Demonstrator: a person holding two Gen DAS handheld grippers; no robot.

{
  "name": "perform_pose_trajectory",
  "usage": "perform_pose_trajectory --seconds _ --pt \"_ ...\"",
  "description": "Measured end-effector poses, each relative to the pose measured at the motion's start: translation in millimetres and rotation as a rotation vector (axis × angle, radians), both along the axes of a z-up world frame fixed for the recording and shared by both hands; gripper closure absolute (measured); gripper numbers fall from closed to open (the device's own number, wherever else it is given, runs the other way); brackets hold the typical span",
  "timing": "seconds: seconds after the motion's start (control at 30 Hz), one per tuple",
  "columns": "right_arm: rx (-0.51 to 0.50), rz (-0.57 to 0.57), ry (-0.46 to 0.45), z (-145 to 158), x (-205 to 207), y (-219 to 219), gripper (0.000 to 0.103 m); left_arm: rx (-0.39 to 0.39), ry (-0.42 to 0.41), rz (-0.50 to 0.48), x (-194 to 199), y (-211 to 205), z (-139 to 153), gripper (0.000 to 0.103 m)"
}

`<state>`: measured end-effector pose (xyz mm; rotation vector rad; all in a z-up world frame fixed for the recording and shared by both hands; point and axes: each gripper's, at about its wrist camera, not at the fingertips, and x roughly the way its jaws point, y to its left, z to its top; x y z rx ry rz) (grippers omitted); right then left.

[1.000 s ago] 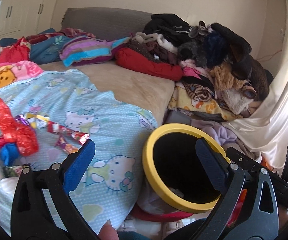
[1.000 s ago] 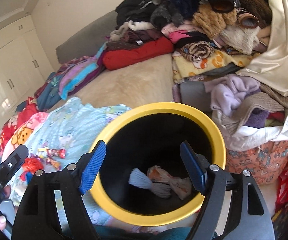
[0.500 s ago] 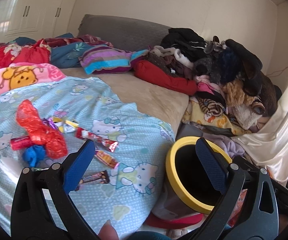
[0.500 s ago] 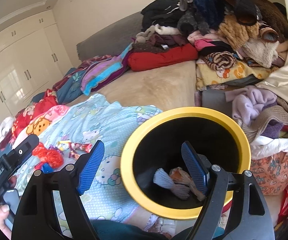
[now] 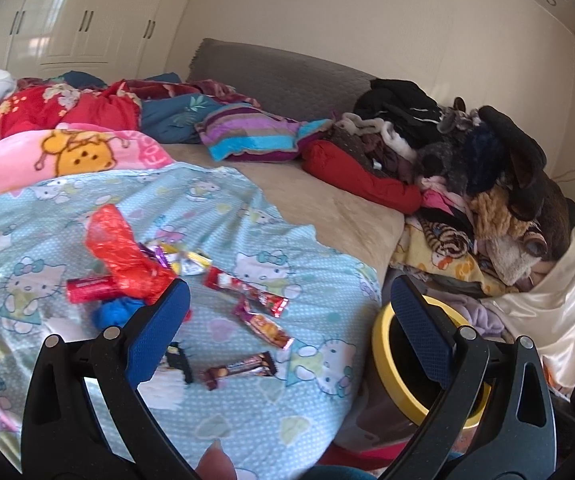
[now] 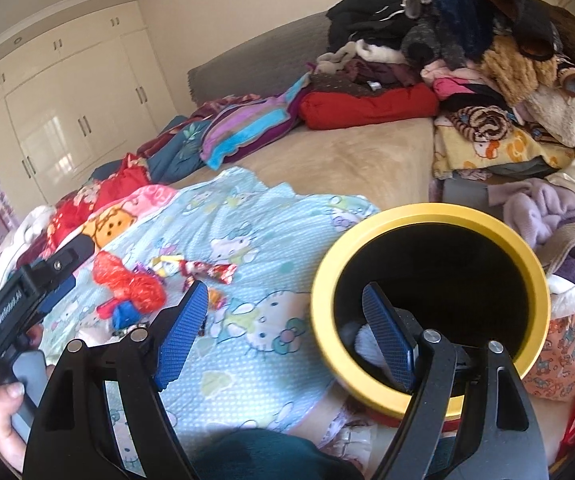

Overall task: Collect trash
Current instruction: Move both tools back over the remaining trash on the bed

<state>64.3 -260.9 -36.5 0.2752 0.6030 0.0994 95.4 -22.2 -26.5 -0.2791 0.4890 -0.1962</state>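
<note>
Left wrist view, left to right. A pale blue cartoon-print blanket (image 5: 247, 408) covers the near part of the bed. On its left half lies a cluster of trash: a crumpled red plastic bag (image 5: 123, 252), a red tube-shaped wrapper (image 5: 87, 289) touching the bag's lower edge, and a blue scrap (image 5: 113, 312) just below. To the right, apart from one another, lie a long red candy wrapper (image 5: 245, 292), an orange-and-pink wrapper (image 5: 265, 326) and a brown bar wrapper (image 5: 239, 370). The left gripper (image 5: 287, 340) hangs above this group with its jaws spread wide and nothing between them; bare blanket lies around the brown wrapper on all sides. The blanket's right edge drops off the mattress beside the yellow-rimmed bin (image 5: 381, 356), which stands on the floor against the bed's side. A heap of clothes (image 5: 479, 184) rises behind the bin.

Right wrist view, left to right. A hand holds the left gripper's black handle at the frame's left edge. The red plastic bag (image 6: 127, 280) and wrappers lie mid-blanket. The right gripper (image 6: 287, 336) is released, jaws apart and empty, its right finger in front of the bin's mouth. The yellow-rimmed bin (image 6: 535, 276) shows a white crumpled item (image 6: 367, 344) at its bottom. Folded laundry crowds the bin's right side.
</note>
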Motion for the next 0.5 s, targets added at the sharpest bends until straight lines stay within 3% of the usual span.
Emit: perform_pose_trajectory --seconds 0.5 --pt "-0.069 0.154 0.046 -18.5 44.5 63.6 0.026 -0.012 0.022 0.108 8.5 60.4 -9.9 0.011"
